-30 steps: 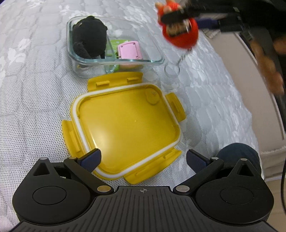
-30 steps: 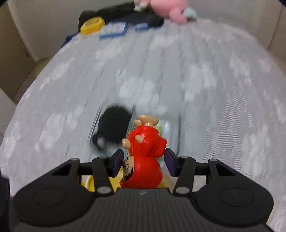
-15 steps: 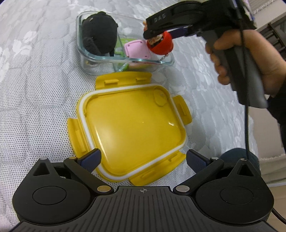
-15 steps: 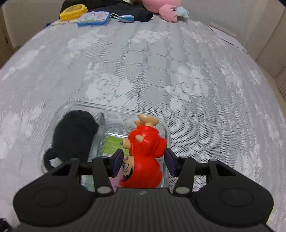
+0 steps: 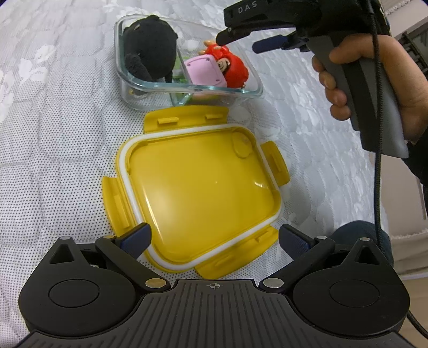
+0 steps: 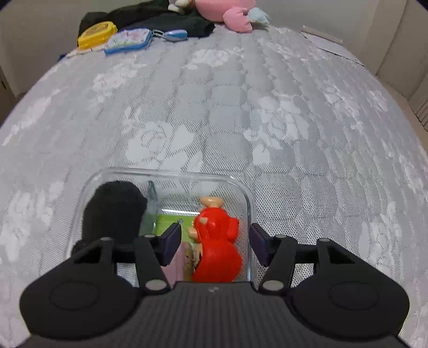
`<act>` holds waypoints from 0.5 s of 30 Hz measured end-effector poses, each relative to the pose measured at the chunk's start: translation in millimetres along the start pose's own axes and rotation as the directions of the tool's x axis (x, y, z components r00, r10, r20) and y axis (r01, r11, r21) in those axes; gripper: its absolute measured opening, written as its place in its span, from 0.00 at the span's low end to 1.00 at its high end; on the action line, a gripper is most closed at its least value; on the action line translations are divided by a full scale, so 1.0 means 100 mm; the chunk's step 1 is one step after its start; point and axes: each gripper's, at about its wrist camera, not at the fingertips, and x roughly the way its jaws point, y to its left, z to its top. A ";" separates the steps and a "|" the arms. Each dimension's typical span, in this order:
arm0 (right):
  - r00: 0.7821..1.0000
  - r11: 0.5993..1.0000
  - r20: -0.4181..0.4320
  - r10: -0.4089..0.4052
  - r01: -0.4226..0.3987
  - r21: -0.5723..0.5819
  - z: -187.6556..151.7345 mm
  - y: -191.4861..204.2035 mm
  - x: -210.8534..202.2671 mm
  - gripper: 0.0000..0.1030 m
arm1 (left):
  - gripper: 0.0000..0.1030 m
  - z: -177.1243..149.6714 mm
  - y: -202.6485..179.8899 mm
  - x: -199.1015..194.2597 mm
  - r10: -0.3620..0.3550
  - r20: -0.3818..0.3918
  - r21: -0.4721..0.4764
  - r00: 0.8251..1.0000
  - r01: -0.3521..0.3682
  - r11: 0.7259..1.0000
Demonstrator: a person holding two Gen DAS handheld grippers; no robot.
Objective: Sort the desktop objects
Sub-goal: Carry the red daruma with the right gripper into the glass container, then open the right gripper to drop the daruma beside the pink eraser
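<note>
- Left wrist view: left gripper (image 5: 214,237) hangs over the near edge of a yellow lid (image 5: 198,195), jaws spread wide, nothing btwn them, pads clear of the lid.
- Lid lies flat on the white quilted bedcover (image 5: 53,128), w/ its white seal ring facing up & clip flaps splayed out.
- Just beyond the lid: clear glass box (image 5: 251,88) w/ a divider down the middle.
- Left compartment holds a black plush toy (image 5: 147,48).
- Right compartment holds a pink block (image 5: 206,71) & a red figure (image 5: 232,68), lying on its side & touching the pink block.
- Right gripper (image 5: 242,37) held above the box's right side by a hand (image 5: 374,80) at the top right; its fingers sit above the figure, not touching it.
- Right wrist view: right gripper (image 6: 215,242) jaws have just been opening; now abt half open, w/ gaps showing btwn both pads & the red figure (image 6: 216,246), so it's let go.
- Figure rests in the box's right compartment (image 6: 247,203), on/near a green item (image 6: 171,222); pink block's edge (image 6: 174,263) just beside it.
- Black plush (image 6: 112,211) fills the left compartment.
- Far end of the bed: yellow case (image 6: 97,33), patterned pouch (image 6: 128,40), blue tag (image 6: 174,34), pink soft toy (image 6: 230,13), dark cloth (image 6: 174,21).
</note>
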 end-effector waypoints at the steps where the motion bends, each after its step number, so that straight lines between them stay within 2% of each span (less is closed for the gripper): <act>1: 1.000 1.000 -0.001 0.001 -0.001 -0.001 0.01 0.00 -0.01 0.54 | 1.00 0.00 0.00 0.00 0.000 0.000 0.000 1.000 0.000 1.000; 6: 0.999 1.000 -0.036 -0.009 0.010 0.013 0.00 -0.01 0.04 0.46 | 1.00 0.00 0.01 0.00 0.000 0.000 -0.003 1.000 0.000 1.000; 10: 0.995 0.999 -0.095 -0.035 0.036 0.006 -0.08 0.03 0.16 0.40 | 1.00 -0.01 0.00 -0.01 -0.003 0.000 -0.001 1.000 0.003 1.000; 12: 0.995 0.999 -0.084 -0.048 0.047 -0.009 -0.11 0.08 0.16 0.40 | 1.00 -0.01 0.01 -0.01 -0.003 0.000 -0.001 1.000 0.003 1.000; 15: 0.998 0.999 -0.054 -0.022 0.021 -0.035 -0.13 0.11 0.12 0.40 | 1.00 -0.01 0.01 0.00 -0.003 -0.001 -0.001 1.000 0.003 1.000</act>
